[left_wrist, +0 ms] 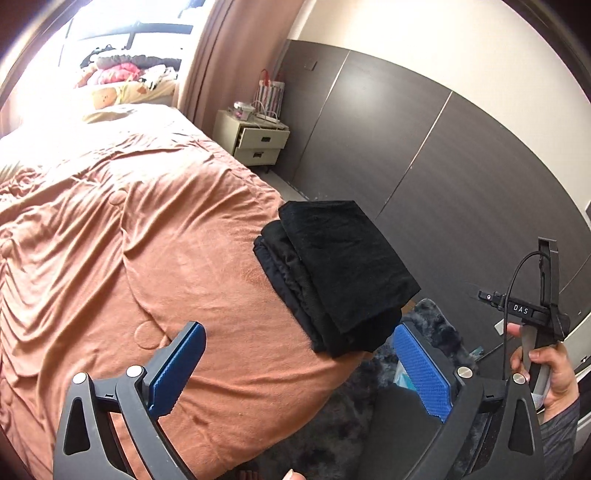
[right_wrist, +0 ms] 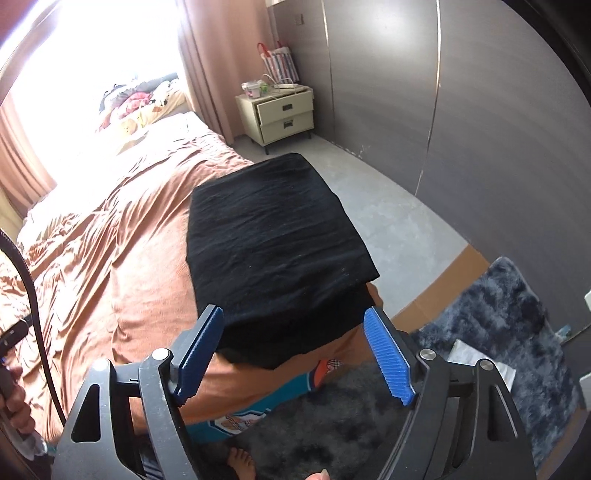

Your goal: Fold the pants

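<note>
At the far left a bright window [left_wrist: 122,33] stands behind a heap of clothes [left_wrist: 125,70] at the head of the bed. A pink curtain [left_wrist: 225,55] hangs beside it. The bed [left_wrist: 129,229] fills the left half of both views under a rumpled orange cover.

The left tongs [left_wrist: 299,373] hang over the bed's near edge, spread wide with nothing between the blue pads [left_wrist: 177,373]; the pads touch no cloth.

The pants [left_wrist: 332,273] lie folded into a thick black stack on the bed's right corner, near its edge. In the left wrist view several layers show stepped along the stack's left side. In the right wrist view the top layer [right_wrist: 273,229] is flat and smooth, and the stack's near end slightly overhangs the corner.

The right tongs [right_wrist: 293,356] are released too, jaws apart just short of the stack's near end, gripping nothing. In the left wrist view the right hand [left_wrist: 550,373] holds that tool's handle at the frame's right edge.

Further right, a cream nightstand [right_wrist: 284,114] with two drawers stands against the wall with a striped bag [right_wrist: 280,61] on top. Dark wardrobe panels [left_wrist: 424,155] run along the right side. Below them lie a grey floor [right_wrist: 388,206] and a shaggy dark rug [right_wrist: 498,314]. A bare foot [right_wrist: 242,461] shows at the bottom.
</note>
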The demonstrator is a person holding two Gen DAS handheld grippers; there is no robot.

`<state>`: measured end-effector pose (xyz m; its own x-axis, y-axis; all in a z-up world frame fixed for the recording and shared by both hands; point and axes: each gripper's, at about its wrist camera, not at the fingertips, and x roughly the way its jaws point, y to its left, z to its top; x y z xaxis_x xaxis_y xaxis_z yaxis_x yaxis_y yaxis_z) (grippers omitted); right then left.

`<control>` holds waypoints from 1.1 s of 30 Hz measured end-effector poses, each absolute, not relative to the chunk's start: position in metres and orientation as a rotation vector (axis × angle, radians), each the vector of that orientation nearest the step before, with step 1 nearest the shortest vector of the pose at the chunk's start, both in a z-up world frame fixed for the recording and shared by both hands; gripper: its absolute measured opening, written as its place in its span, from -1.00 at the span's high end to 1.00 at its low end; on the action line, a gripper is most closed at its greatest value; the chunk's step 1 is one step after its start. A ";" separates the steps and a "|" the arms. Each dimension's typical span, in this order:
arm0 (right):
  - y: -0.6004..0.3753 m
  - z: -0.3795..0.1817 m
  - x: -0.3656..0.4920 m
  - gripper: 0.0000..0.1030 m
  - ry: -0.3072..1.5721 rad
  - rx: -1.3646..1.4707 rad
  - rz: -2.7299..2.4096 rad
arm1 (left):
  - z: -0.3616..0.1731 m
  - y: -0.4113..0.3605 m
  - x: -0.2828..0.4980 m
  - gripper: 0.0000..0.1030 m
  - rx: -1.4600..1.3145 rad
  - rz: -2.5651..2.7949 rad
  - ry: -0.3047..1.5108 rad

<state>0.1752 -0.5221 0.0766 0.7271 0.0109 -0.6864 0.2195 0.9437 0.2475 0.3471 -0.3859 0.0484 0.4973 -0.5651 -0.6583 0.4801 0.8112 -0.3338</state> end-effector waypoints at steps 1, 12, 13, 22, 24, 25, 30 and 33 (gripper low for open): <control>-0.516 0.079 0.168 -0.56 0.747 0.322 -0.115 | 0.054 -0.382 0.343 -0.99 -0.104 -0.630 0.828; -0.477 0.095 0.108 -0.63 0.688 0.325 -0.074 | 0.097 -0.318 0.280 -0.99 -0.061 -0.549 0.728; -0.473 0.099 0.102 -0.63 0.680 0.325 -0.066 | 0.099 -0.313 0.275 -0.99 -0.061 -0.541 0.723; -0.437 0.112 0.050 -0.63 0.631 0.314 -0.025 | 0.113 -0.266 0.225 -0.99 -0.043 -0.464 0.684; -0.428 0.114 0.039 -0.63 0.618 0.303 -0.021 | 0.117 -0.255 0.214 -0.99 -0.033 -0.444 0.670; -0.424 0.114 0.033 -0.63 0.608 0.298 -0.015 | 0.119 -0.249 0.206 -0.99 -0.023 -0.427 0.661; -0.405 0.108 0.010 -0.63 0.583 0.267 -0.001 | 0.129 -0.221 0.177 -0.99 -0.039 -0.401 0.626; -0.393 0.105 -0.005 -0.63 0.573 0.251 -0.004 | 0.133 -0.207 0.161 -0.99 -0.030 -0.371 0.603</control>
